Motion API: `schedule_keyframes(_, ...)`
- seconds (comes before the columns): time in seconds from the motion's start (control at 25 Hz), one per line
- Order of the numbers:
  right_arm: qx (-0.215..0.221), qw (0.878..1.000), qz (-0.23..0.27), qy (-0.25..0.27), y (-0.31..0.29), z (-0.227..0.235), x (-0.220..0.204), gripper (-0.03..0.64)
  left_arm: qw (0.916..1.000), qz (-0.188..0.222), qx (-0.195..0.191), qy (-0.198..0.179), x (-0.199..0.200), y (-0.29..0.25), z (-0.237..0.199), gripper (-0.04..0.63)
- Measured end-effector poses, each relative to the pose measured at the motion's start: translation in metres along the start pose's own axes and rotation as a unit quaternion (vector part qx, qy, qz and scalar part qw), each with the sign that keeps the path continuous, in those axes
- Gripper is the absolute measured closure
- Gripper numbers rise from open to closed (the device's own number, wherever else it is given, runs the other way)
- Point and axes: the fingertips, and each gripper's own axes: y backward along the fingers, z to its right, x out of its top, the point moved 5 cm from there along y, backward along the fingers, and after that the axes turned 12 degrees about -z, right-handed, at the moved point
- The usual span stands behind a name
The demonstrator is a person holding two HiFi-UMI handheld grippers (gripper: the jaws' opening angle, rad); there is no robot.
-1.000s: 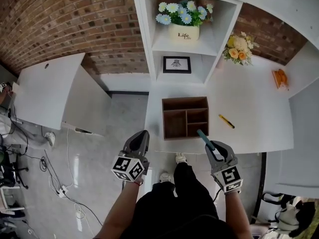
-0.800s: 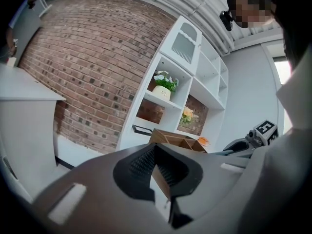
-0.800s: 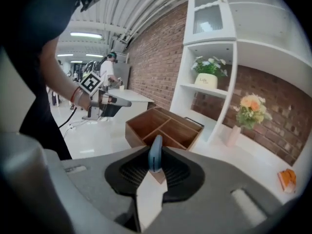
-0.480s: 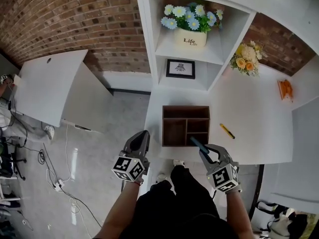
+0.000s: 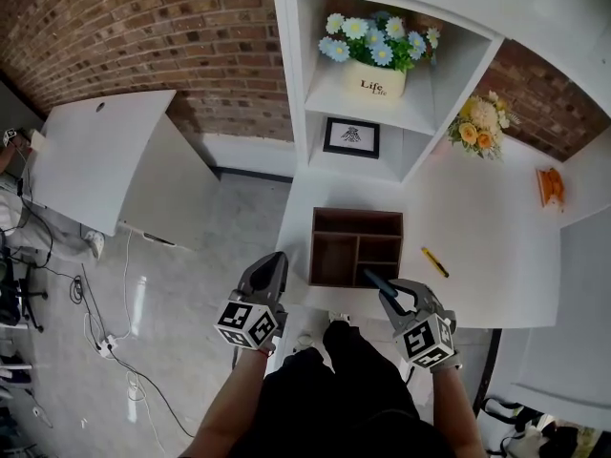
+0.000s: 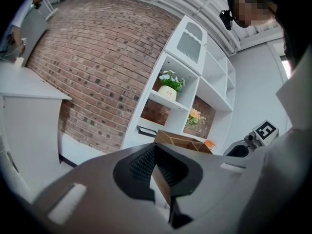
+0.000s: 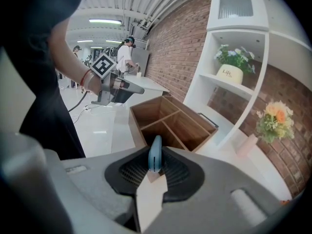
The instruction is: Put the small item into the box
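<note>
The brown wooden box, open on top and split into compartments, stands near the front edge of the white table. My right gripper is shut on a small slim blue item, whose tip pokes over the box's front right corner. In the right gripper view the blue item stands upright between the pads, with the box just beyond it. My left gripper hovers off the table's left front corner, shut and holding nothing. From the left gripper view, the box lies ahead.
A yellow pen-like thing lies right of the box. Behind it a white shelf unit holds a framed picture and a flower pot. A bouquet and an orange object sit at the right. A white desk stands left.
The right gripper has rolled and sunk a little with the blue item, staying at the box's front edge. The left gripper has hardly moved.
</note>
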Motion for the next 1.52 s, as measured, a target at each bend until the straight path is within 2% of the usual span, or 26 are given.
schedule_keyframes(0.28, 0.006, 1.000, -0.005, 0.013, -0.009, 0.002, 0.006, 0.545, 0.9997, 0.007, 0.021, 0.011, 0.000, 0.010, -0.008, 0.594)
schedule_keyframes(0.56, -0.003, 1.000, -0.004, 0.000, -0.010, 0.009, 0.007, 0.545, 0.9991, 0.009, 0.036, 0.020, -0.003, 0.018, -0.018, 0.594)
schedule_keyframes(1.52, -0.031, 0.997, 0.026, -0.072, 0.000, 0.014, -0.002, 0.538, 0.9999, -0.004, 0.011, 0.011, -0.003, 0.010, -0.012, 0.594)
